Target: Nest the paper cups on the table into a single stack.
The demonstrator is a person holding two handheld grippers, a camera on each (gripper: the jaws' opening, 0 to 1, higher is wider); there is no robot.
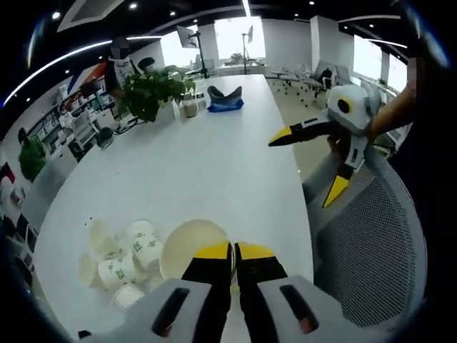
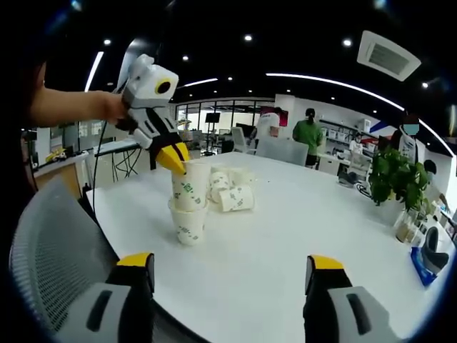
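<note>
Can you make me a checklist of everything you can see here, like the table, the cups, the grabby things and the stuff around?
Surface: white table, long, mostly bare.
Job's things: upright cup stack near the table edge; loose cups lying tipped behind it.
Clutter: potted plant; blue item at the far end.
Grippers: left gripper shut on the top cup's rim; right gripper open, holding nothing, away from the cups.
Cables: dark cable hanging from the left gripper.
Surroundings: grey mesh chair; open office with desks, people standing in the background, ceiling lights.
</note>
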